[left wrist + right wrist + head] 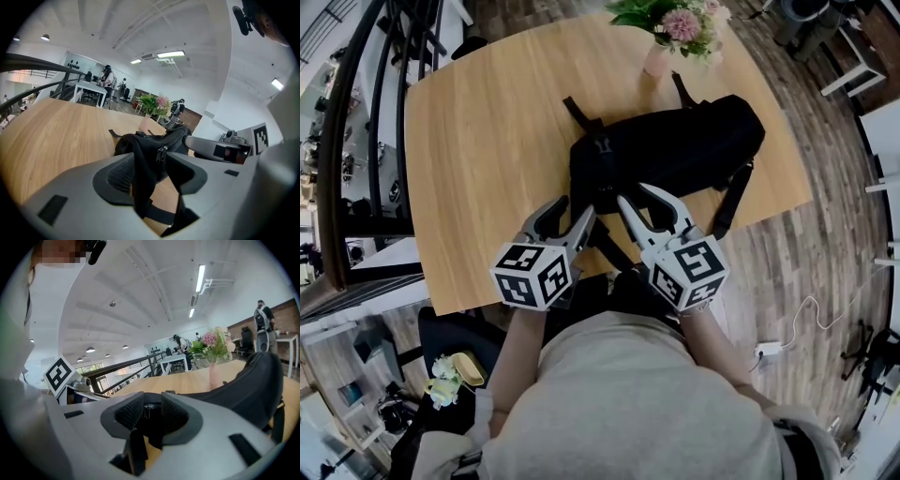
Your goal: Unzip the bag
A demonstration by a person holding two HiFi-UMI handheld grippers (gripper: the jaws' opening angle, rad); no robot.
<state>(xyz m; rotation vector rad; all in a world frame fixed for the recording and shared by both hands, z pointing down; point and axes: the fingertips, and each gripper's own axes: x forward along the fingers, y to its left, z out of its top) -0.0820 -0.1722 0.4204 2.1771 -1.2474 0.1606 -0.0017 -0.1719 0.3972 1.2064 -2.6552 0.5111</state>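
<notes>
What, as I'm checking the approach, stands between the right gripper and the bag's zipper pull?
Nothing visible does: the zipper pull sits between the open jaws of the right gripper, against the black bag.

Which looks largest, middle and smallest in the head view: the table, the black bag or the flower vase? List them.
1. table
2. black bag
3. flower vase, which stands farthest from the camera but is clearly the smallest anyway.

- We find no readable words, numbers or brand names in any view.
- The only signs are black-and-white square markers on the left cube (532,275) and right cube (691,272). They are patterns, not letters.
- Bag (675,150): no legible label.
</notes>
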